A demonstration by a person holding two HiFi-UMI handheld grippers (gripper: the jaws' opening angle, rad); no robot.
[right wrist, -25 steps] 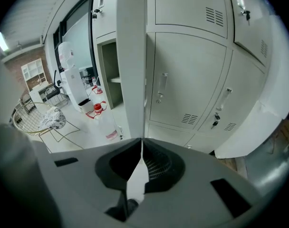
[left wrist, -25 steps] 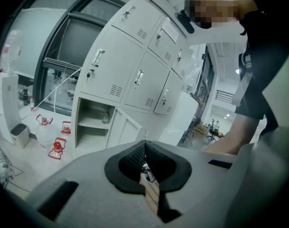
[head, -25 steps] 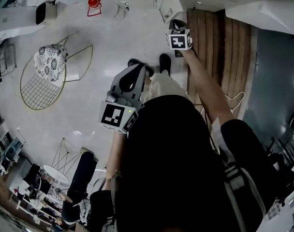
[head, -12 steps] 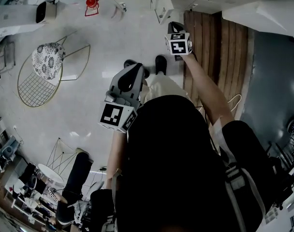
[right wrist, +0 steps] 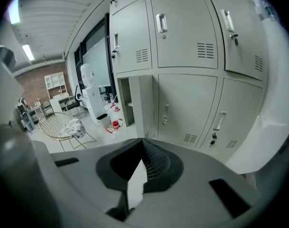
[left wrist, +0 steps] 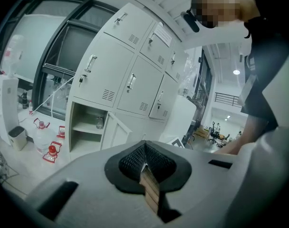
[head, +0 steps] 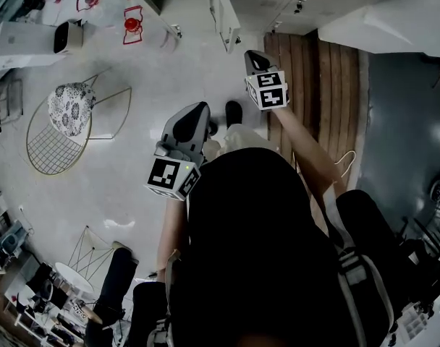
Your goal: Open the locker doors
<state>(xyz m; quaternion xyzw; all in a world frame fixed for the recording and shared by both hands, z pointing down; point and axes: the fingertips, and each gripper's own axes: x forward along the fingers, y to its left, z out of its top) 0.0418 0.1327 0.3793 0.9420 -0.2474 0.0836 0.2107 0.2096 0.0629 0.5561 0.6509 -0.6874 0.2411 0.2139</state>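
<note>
Pale floor (head: 133, 150); lockers (right wrist: 187, 46) ahead of right gripper (right wrist: 143, 156), jaws just closed empty.

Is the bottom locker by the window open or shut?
Open. The locker has its door swung outward, and a shelf shows inside.

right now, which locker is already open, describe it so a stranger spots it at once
Start at the pale grey metal locker bank beside the tall dark-framed window. Go to its bottom row, at the end nearest that window: the open compartment sits there, its door swung out. Unlike its neighbours, all shut, it shows a shelf inside.
</note>
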